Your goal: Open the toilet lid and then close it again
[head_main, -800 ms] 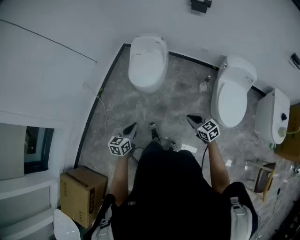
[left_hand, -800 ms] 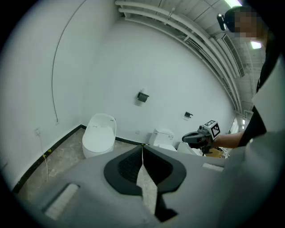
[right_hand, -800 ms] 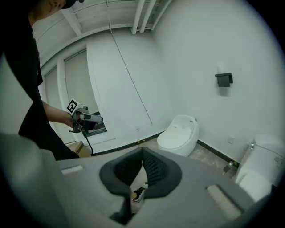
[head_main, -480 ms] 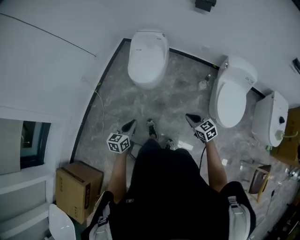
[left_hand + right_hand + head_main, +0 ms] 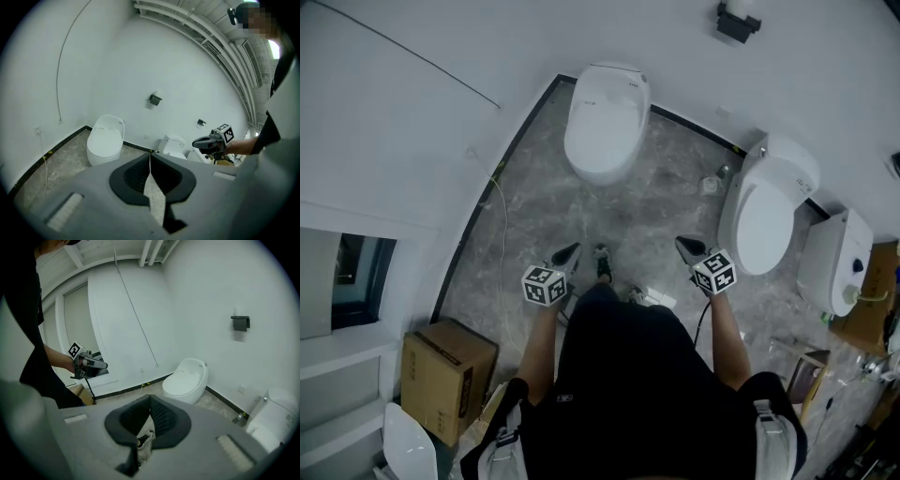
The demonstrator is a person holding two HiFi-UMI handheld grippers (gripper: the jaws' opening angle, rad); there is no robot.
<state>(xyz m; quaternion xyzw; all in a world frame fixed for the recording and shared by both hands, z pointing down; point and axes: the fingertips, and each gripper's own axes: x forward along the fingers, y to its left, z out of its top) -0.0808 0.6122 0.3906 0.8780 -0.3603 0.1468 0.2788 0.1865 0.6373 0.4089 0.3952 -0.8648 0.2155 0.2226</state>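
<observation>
Toilet lid lies shut on the white one-piece toilet that stands against the far wall, straight ahead of the person and well apart from both grippers. It is a smooth, glossy white oval, broad and gently domed, with its hinge end toward the wall.

It is probably stiff, light plastic, slick to the touch, swinging only on that rear hinge. The free front edge is the likely place to take it. Lowered too fast, it could slam.

The left gripper and the right gripper are held out in front of the body over the grey marbled floor, angled downward. Each has its jaws pressed together with nothing between them, so neither is ready to pinch the lip.

A second toilet stands off to the right, also lidded. A cardboard box sits by the left wall, and a dark fitting hangs on the wall above.
</observation>
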